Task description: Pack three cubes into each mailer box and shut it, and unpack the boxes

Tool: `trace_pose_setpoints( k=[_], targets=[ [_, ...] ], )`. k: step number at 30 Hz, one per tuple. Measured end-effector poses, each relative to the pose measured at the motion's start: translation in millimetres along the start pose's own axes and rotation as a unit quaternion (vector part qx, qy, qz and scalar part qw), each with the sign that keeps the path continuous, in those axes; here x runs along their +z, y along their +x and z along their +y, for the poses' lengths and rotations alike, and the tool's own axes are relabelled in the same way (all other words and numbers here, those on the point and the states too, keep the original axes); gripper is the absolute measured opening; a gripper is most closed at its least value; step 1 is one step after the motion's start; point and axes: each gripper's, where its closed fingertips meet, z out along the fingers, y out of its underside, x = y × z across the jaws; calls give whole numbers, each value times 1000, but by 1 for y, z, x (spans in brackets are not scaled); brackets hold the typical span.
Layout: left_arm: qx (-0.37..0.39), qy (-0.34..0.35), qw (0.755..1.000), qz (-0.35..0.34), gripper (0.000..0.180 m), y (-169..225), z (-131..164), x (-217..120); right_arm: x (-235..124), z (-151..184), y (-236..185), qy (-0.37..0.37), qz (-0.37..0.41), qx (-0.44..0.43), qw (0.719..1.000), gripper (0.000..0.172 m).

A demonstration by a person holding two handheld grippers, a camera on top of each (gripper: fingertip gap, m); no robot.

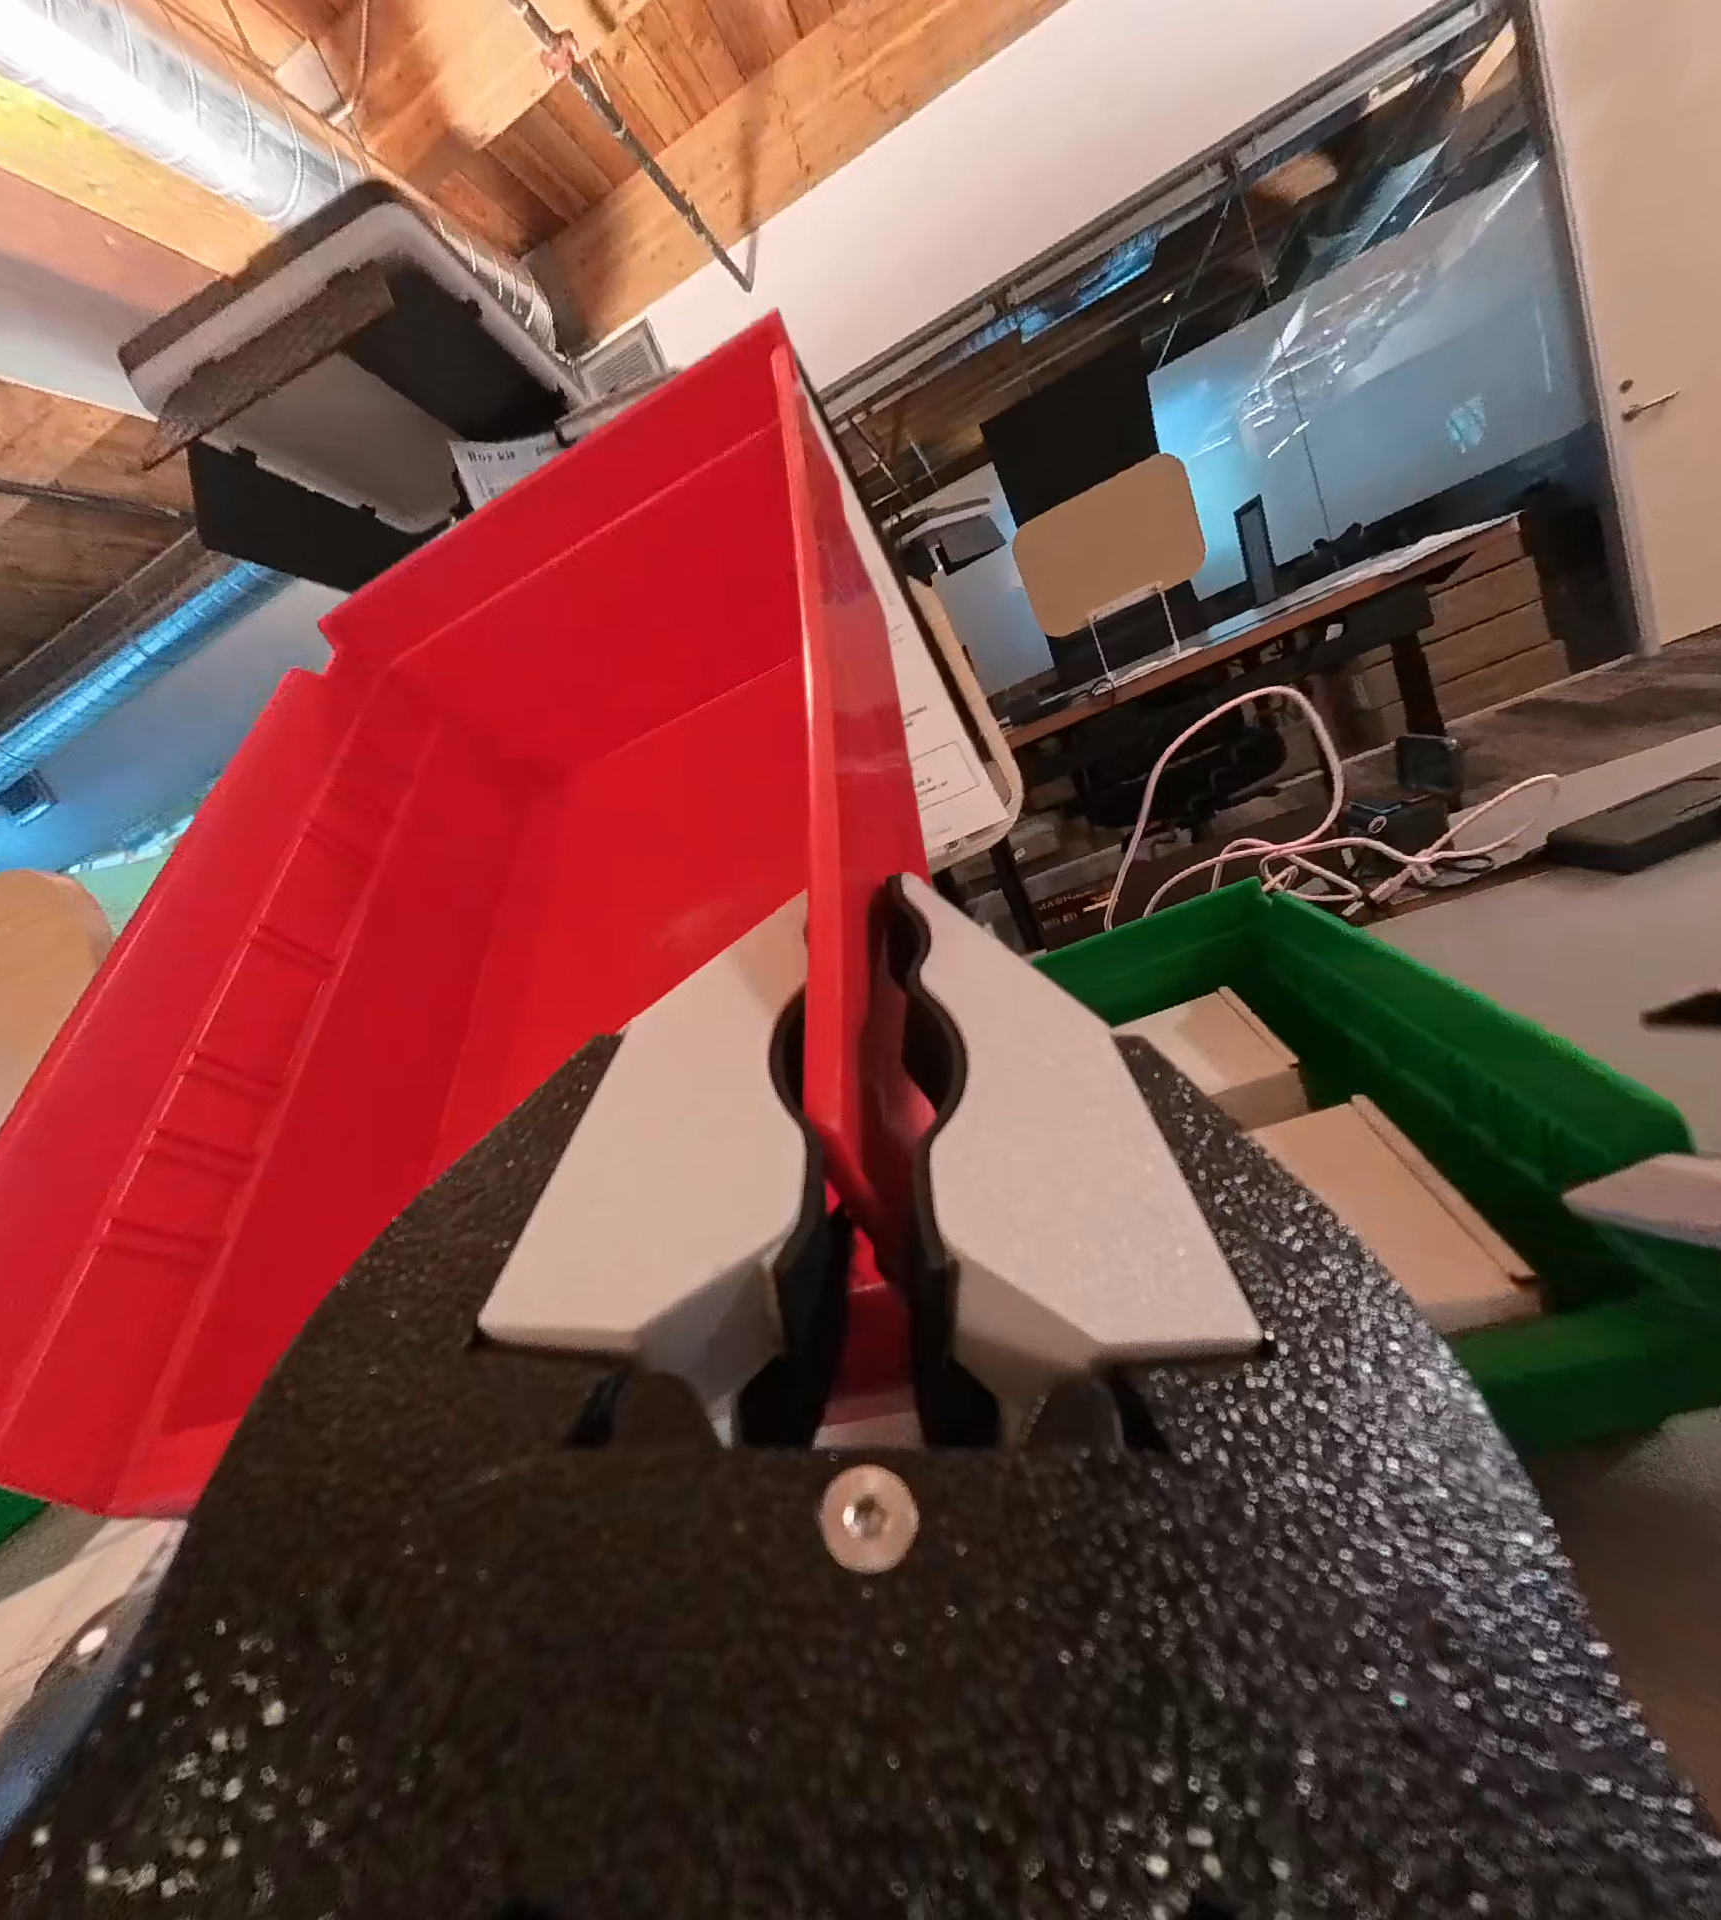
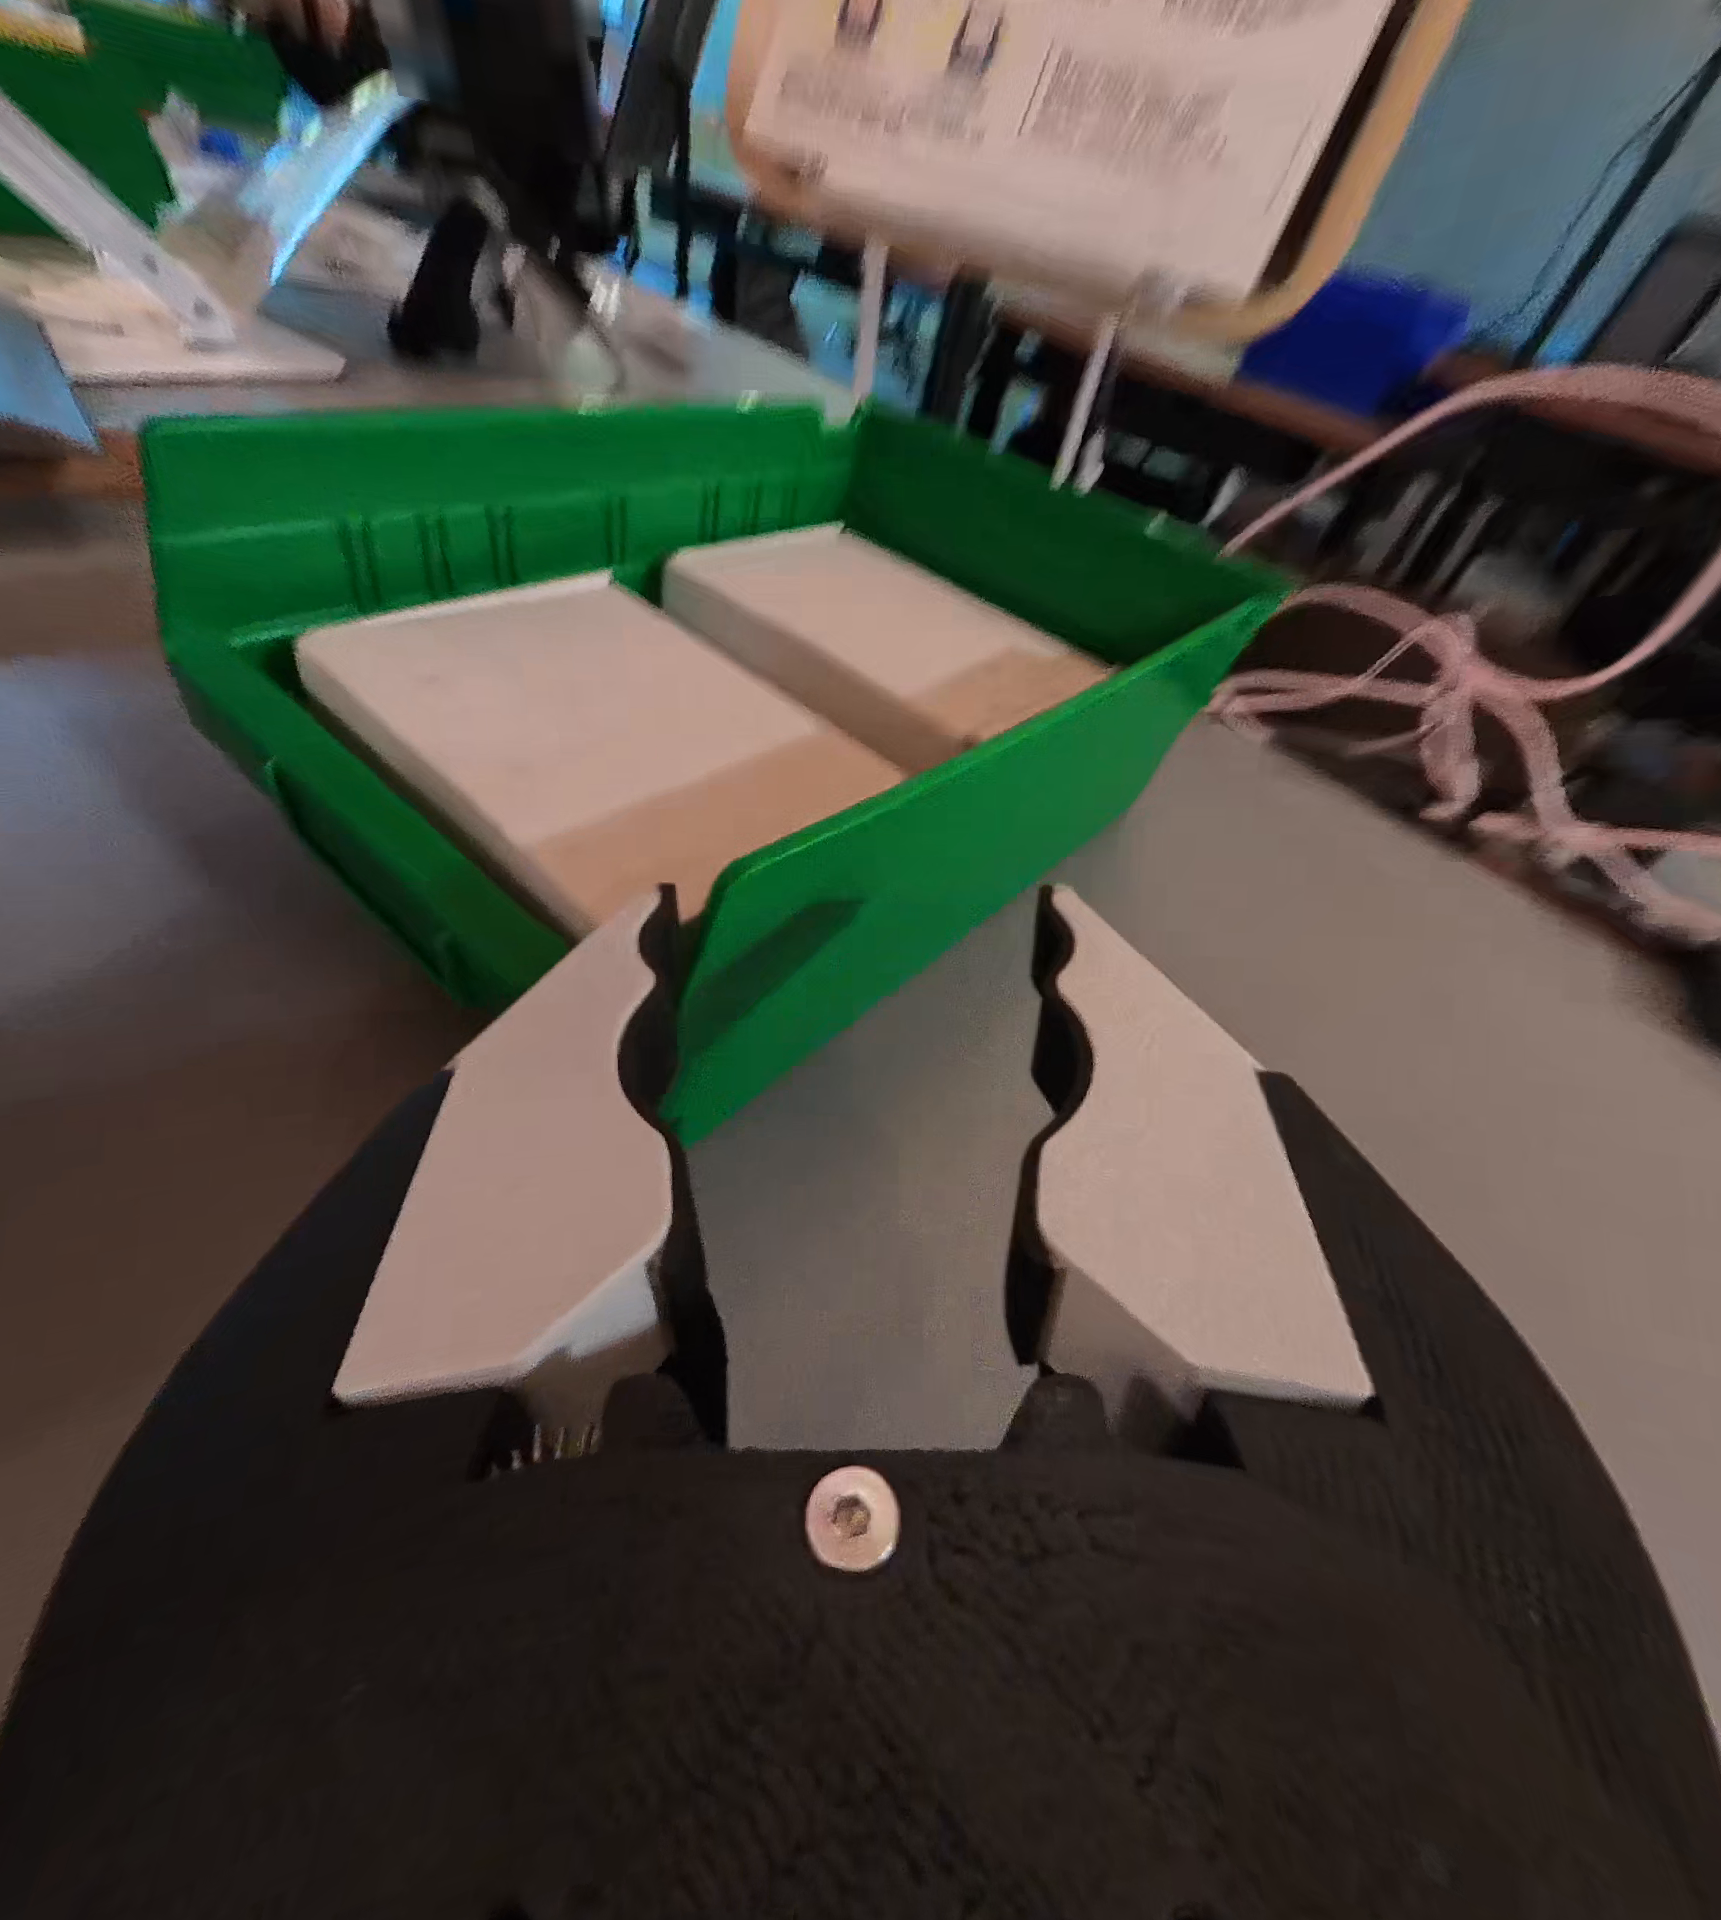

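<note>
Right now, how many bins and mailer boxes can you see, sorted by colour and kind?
Red bin: 1, clamped by the left gripper
Green bin: 1
Closed mailer boxes in the green bin: 2, one beside the other
Total: 4

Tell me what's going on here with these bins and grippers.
The left gripper is shut on one side wall of a red bin, holding it tipped up in the air; what shows of its inside is empty. The right gripper is open beside a green bin on the table, where two closed mailer boxes lie side by side.
</note>
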Motion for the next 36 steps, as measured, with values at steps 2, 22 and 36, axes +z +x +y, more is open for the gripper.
trace_pose_setpoints(
  k=[2,22,36],
  targets=[
    [2,14,1000,11,4,8,-7,-1,-19,-17,18,56,31,-22,998,86],
    [-39,101,872,478,4,329,-89,-65,-356,44,291,98,514,-238,818,64],
    [4,-6,813,583,5,472,-49,-61,-382,51,302,104,539,-206,810,61]
  ],
)
